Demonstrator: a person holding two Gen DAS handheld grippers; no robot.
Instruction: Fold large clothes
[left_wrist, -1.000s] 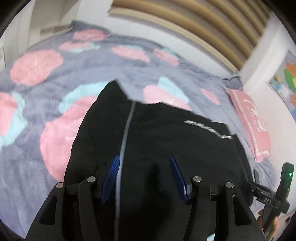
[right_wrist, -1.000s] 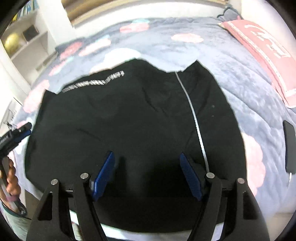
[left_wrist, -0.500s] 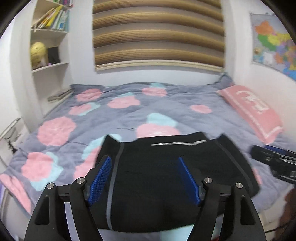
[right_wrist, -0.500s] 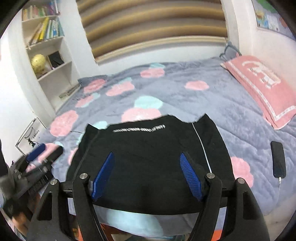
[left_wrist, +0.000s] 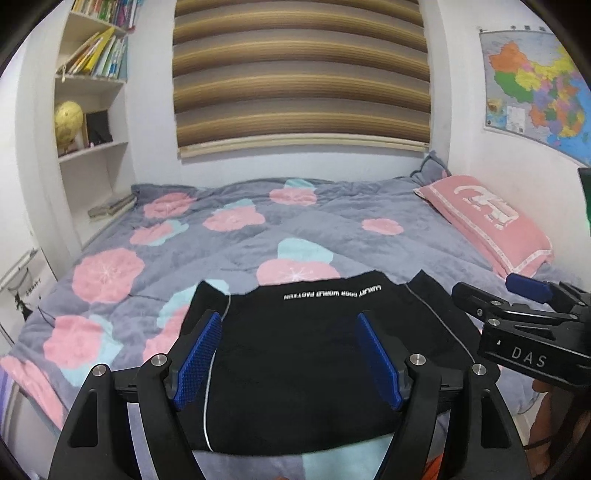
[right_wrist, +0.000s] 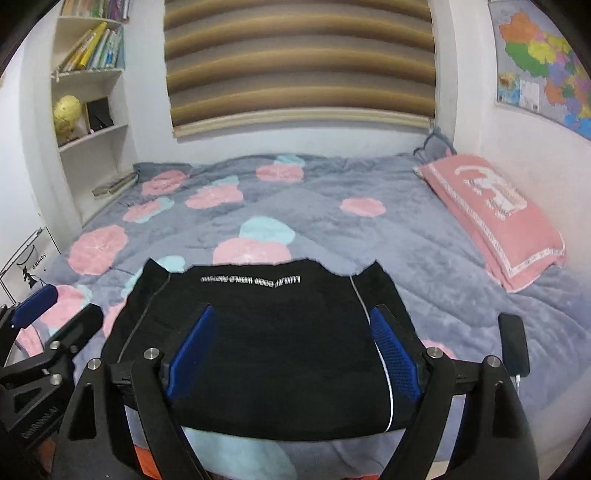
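Near bed's front edge: folded black garment (left_wrist: 314, 354); bare quilt (left_wrist: 332, 225) beyond.

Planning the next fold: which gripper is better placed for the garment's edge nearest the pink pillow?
Right, probably: the right gripper, empty jaws opening, hangs nearer that edge of the black garment; the left gripper sits opposite.

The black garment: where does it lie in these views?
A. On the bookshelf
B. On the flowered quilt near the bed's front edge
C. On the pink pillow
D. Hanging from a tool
B: the black garment lies flat on the flowered quilt, away from the pink pillow.
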